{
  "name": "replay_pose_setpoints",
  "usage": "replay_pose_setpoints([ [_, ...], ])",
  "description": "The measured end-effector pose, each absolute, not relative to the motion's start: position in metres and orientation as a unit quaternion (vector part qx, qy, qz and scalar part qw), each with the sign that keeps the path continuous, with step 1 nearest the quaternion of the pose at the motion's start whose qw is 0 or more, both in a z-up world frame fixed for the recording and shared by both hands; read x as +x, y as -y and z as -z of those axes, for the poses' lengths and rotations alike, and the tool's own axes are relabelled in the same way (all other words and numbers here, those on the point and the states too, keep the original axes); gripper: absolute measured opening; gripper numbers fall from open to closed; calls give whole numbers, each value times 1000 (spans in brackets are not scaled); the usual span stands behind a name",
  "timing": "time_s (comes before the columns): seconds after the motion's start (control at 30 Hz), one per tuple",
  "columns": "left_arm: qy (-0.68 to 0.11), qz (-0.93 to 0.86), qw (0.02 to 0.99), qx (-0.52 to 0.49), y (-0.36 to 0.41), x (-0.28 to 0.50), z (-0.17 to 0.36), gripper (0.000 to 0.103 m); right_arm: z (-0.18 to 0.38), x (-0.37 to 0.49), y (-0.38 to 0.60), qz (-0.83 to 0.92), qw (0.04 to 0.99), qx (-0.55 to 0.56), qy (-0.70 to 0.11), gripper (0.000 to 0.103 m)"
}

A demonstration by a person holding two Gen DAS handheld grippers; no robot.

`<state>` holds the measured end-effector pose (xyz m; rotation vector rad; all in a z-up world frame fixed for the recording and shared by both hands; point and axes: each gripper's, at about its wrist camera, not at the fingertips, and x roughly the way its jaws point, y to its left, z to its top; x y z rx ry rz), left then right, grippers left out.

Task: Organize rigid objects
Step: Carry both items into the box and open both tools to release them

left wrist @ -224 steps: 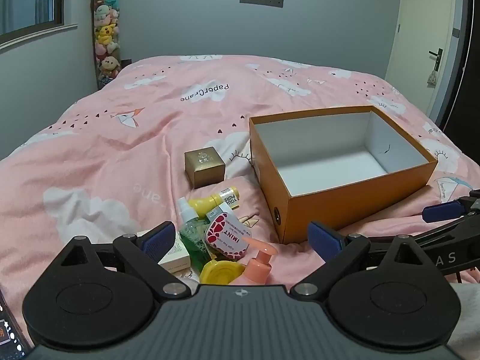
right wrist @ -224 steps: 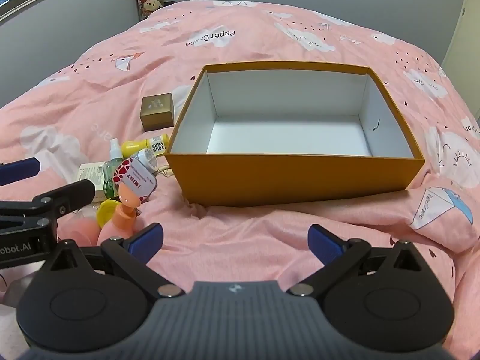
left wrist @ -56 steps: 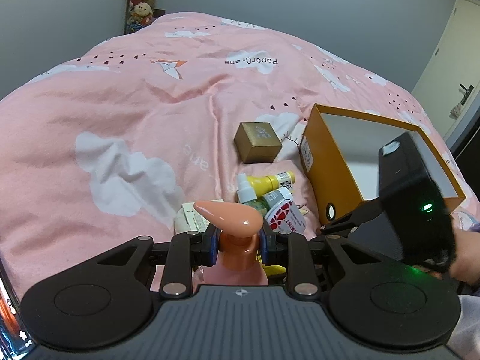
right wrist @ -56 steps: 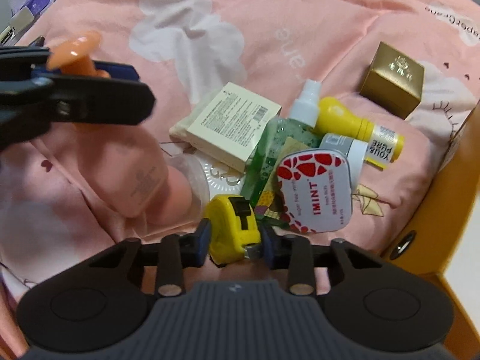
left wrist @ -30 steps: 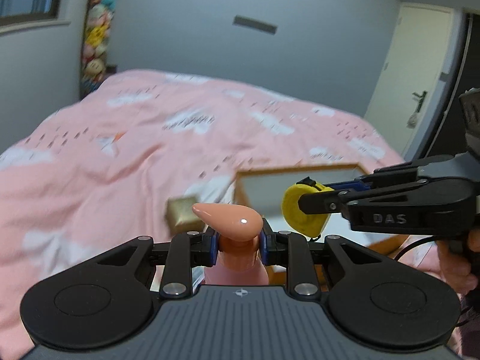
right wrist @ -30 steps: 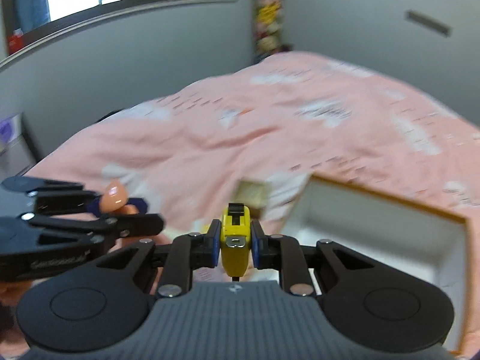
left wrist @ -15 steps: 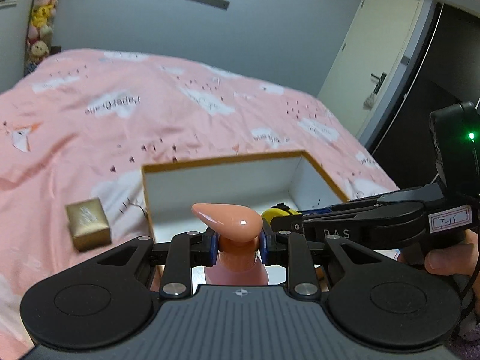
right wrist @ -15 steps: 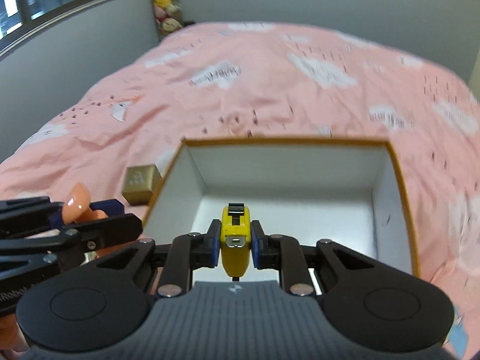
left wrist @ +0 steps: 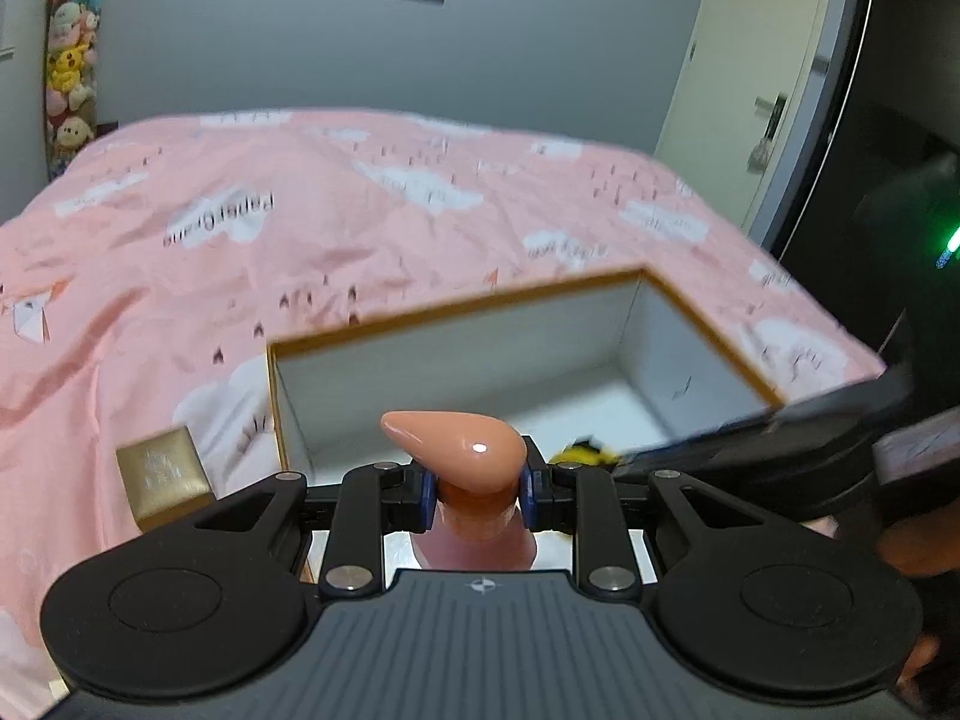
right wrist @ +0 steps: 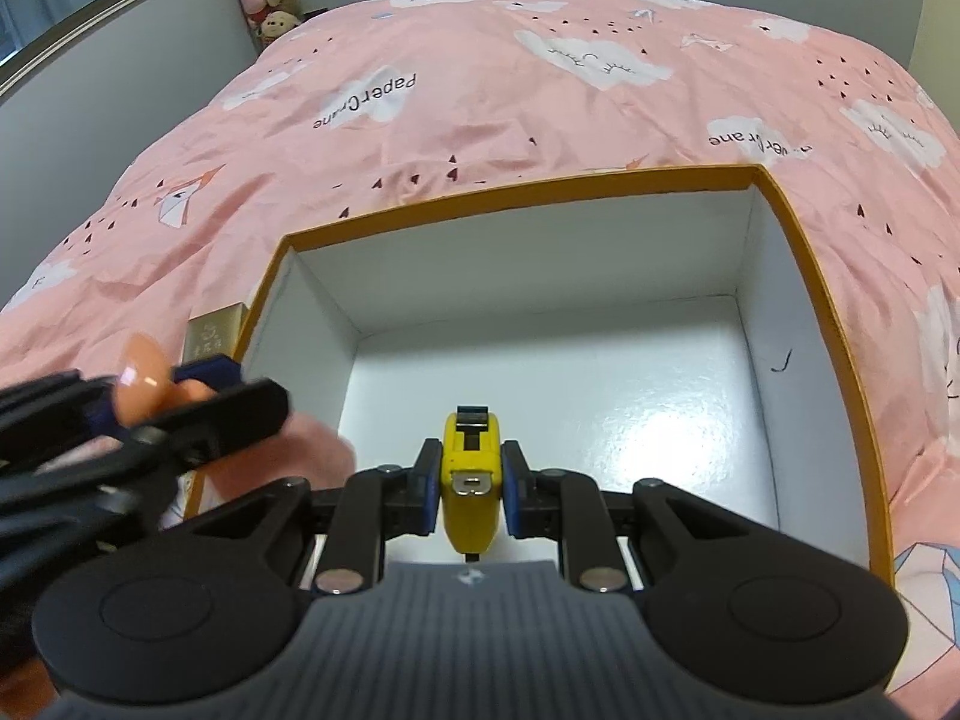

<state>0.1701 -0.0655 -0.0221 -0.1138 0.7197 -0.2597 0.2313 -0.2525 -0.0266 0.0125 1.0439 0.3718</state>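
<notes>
Lowering both loads into the orange cardboard box (right wrist: 798, 252): right gripper (right wrist: 468, 495) jaws clamp yellow tape measure (right wrist: 471, 474), left gripper (left wrist: 477, 498) jaws clamp peach pump bottle (left wrist: 462, 450). Set each on separate white floor patches before releasing.

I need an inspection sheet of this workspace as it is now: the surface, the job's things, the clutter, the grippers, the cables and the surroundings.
Surface: pink bedspread, wrinkled, with a cloud print.
Job's things: orange box, open, white inside, nothing lying on its floor; pink pump bottle; yellow tape measure; gold box on the bedspread beside the orange box.
Clutter: nothing seen.
Grippers: left gripper shut on the pump bottle's neck; right gripper shut on the tape measure, over the orange box.
Cables: nothing seen.
Surroundings: grey wall, plush toys, door.
</notes>
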Motion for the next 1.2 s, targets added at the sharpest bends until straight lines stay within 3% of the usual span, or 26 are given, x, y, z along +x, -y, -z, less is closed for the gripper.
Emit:
replay_pose_setpoints([
  [0.43,-425,110,898,-5,76,171,58,28,40,232,254,-178,841,13,-511,19],
  [0.63,-453,94,887,-12,72,171,69,33,42,230,250,-183,838,12,-514,19],
  [0.7,-452,91,887,-11,70,170,68,38,43,229,249,-183,837,10,-516,19],
  [0.77,-448,89,889,-14,68,168,65,58,44,229,250,-183,836,10,-518,19],
  [0.87,-436,95,895,-19,65,163,58,80,44,229,250,-180,835,10,-520,19],
  [0.93,-426,87,900,-16,65,158,52,84,44,229,249,-178,835,10,-521,19],
  [1.2,-370,76,924,-62,42,135,23,86,43,231,247,-178,836,16,-519,18],
])
